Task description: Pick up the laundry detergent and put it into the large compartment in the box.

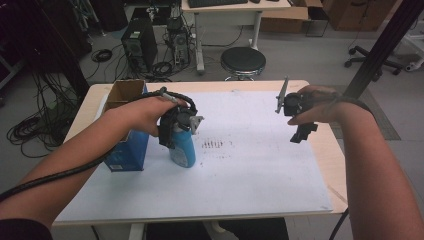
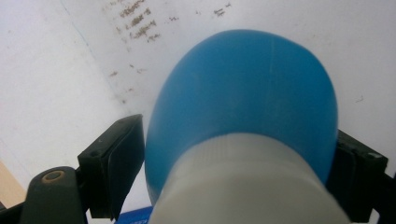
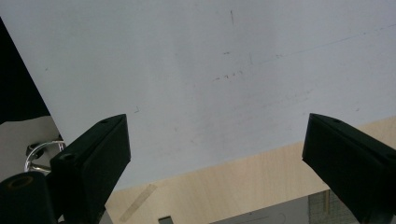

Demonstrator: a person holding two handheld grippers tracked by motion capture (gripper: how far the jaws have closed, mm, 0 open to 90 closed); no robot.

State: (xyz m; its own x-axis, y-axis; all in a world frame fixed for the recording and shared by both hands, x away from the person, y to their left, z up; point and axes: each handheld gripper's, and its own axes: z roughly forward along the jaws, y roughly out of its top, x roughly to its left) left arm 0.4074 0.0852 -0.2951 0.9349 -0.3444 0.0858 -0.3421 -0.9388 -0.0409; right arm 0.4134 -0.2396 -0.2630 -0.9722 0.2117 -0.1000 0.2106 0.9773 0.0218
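The left gripper [image 1: 176, 131] has its jaws clamped round the upright blue bottle [image 1: 182, 148], just right of the blue carton [image 1: 127, 150] on the white mat [image 1: 240, 175]; farther right, the right gripper [image 1: 300, 131] hovers, jaws apart and empty

A blue bottle [image 1: 182, 147] with a white cap stands by a blue box [image 1: 127, 150] on a white sheet [image 1: 260, 170] speckled brown.

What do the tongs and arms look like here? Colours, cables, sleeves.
Both tongs, left and right, are black with blocky black jaws. Each carries a grey three-cornered plate on top. A thick black braided cable trails from the left one. Forearms bare; a dark sleeve edge shows at the left.
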